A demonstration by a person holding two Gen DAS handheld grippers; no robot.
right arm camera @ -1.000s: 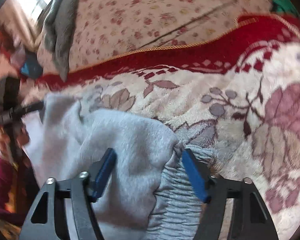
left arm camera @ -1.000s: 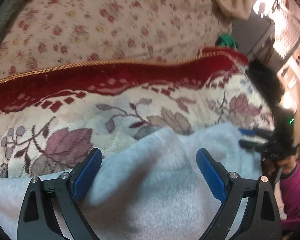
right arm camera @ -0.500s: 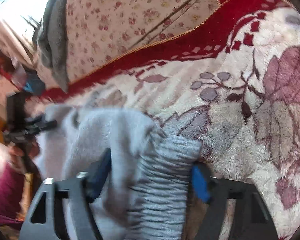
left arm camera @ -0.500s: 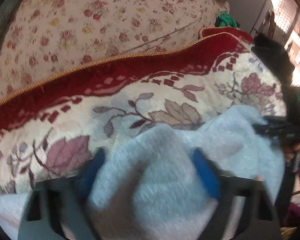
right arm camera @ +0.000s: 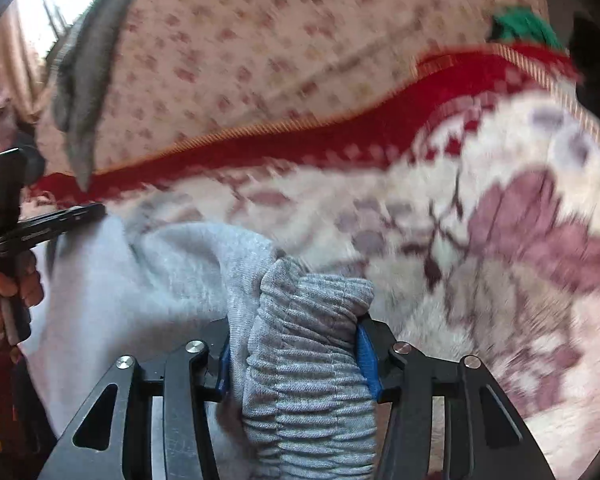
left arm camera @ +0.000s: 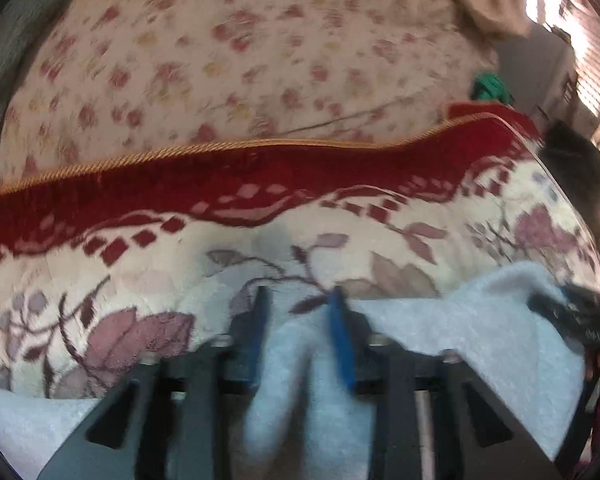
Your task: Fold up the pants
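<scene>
The light grey fleece pants (left arm camera: 440, 332) lie on a floral blanket (left arm camera: 148, 280). My left gripper (left arm camera: 300, 312) is shut on a pinched fold of the pants at their near edge. My right gripper (right arm camera: 296, 344) is shut on the ribbed elastic waistband (right arm camera: 308, 352) of the pants (right arm camera: 148, 280), which bunches up between the blue pads. The right gripper also shows at the right edge of the left wrist view (left arm camera: 560, 312), and the left gripper at the left edge of the right wrist view (right arm camera: 60, 220), both at the pants' edge.
The blanket has a red border with gold cord (left arm camera: 220, 176). Behind it is a flowered sheet (left arm camera: 240, 52). A grey cloth (right arm camera: 80, 92) hangs at the back left, a green item (right arm camera: 520, 28) at the far corner. A dark object (left arm camera: 572, 168) sits off the bed's right side.
Both grippers have closed from open onto the pants: the left on a fleece fold, the right on the waistband. Both views are blurred by motion.
</scene>
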